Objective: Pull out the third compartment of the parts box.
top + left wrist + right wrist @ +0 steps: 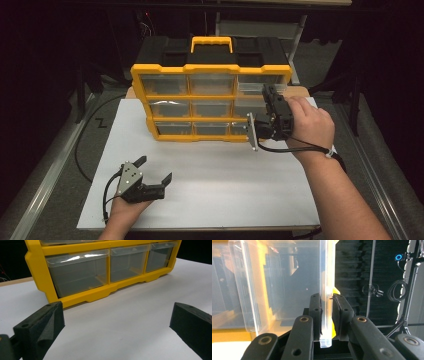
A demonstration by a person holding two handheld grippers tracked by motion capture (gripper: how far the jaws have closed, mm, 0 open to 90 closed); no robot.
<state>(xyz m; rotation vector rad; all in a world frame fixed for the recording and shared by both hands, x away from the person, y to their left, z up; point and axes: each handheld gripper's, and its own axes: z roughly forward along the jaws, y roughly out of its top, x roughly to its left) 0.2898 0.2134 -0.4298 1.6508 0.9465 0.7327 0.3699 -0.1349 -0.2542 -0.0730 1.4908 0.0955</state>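
Note:
A yellow and black drawer cabinet (165, 69) stands at the back of the white board (215, 195), with three rows of clear drawers. Its top right drawer (256, 87) sticks out a little from the frame. My right gripper (269, 95) is shut on that drawer's front lip; in the right gripper view the clear lip (325, 277) sits pinched inside my right gripper (327, 302). My left gripper (156, 168) rests low on the board at the front left, open and holding nothing. In the left gripper view, my left gripper (117, 325) faces the cabinet's bottom row of drawers (77, 272).
The cabinet's yellow carry handle (212, 44) is on top. Metal rails (45, 180) run along both sides of the table. A black cable (82, 145) loops off the board's left edge. Bare board lies between the two grippers.

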